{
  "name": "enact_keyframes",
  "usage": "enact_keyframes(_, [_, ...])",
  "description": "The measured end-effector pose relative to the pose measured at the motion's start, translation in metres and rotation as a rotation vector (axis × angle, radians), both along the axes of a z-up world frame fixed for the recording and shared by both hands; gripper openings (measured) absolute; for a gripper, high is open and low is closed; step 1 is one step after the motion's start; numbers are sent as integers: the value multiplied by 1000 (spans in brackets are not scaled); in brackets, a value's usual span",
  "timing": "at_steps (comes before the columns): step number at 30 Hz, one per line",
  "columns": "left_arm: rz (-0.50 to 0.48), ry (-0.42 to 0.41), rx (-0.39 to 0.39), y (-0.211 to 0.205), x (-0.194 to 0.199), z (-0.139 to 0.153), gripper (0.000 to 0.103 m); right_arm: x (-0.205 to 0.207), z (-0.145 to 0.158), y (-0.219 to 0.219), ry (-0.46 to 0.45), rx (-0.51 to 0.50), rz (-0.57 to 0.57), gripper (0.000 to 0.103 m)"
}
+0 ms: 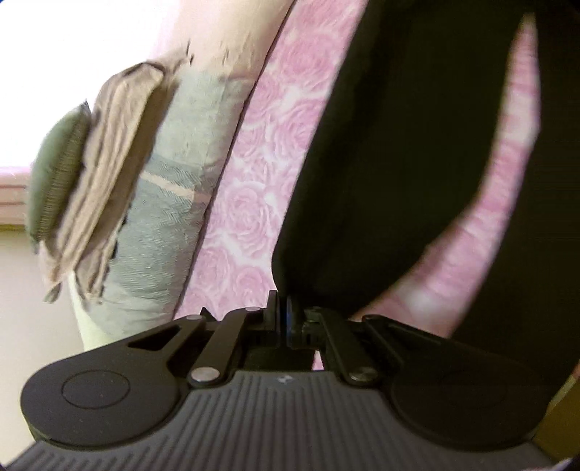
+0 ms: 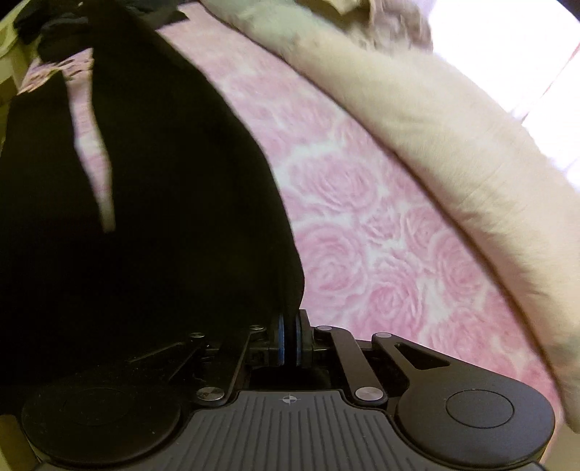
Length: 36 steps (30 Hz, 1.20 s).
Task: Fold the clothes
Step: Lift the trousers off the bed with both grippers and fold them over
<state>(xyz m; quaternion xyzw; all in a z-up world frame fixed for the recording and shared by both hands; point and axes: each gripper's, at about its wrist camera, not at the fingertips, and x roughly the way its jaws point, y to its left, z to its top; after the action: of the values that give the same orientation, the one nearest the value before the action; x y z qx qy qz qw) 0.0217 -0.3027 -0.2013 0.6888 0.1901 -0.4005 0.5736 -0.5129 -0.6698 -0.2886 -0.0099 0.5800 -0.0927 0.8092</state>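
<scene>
A black garment [image 1: 391, 152] hangs lifted above a pink rose-patterned bedspread [image 1: 253, 195]. My left gripper [image 1: 284, 311] is shut on its lower left edge. In the right wrist view the same black garment [image 2: 163, 203] fills the left half, and my right gripper [image 2: 289, 337] is shut on its right edge, blue pads pressed together with cloth between them. A narrow gap in the cloth shows pink bedspread [image 2: 362, 232] behind. Both views are tilted and blurred.
A stack of folded clothes [image 1: 108, 181], brownish over an olive piece, rests on a grey and cream pillow [image 1: 174, 203] at the left. A cream pillow or bolster [image 2: 453, 145] runs along the right. More dark clothes [image 2: 47, 25] lie at the far top left.
</scene>
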Motion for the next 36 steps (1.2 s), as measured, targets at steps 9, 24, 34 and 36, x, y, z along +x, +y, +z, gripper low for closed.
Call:
enact_keyframes(9, [-134,150,140,142,-84,-70,1,-43,-15,181,68,-77,-71,3])
enact_keyframes(24, [-29,57,35,194,-101,-84,1,-49,-18,247,148,-166,-141,3])
enact_keyframes(34, [-33,38,160,216,-138,-135,1,-55,-69,261,168,-120,-128,4])
enact_keyframes(36, [-33,27,152,219,-137,-132,1,-61,-67,262,165,-132,-118,4])
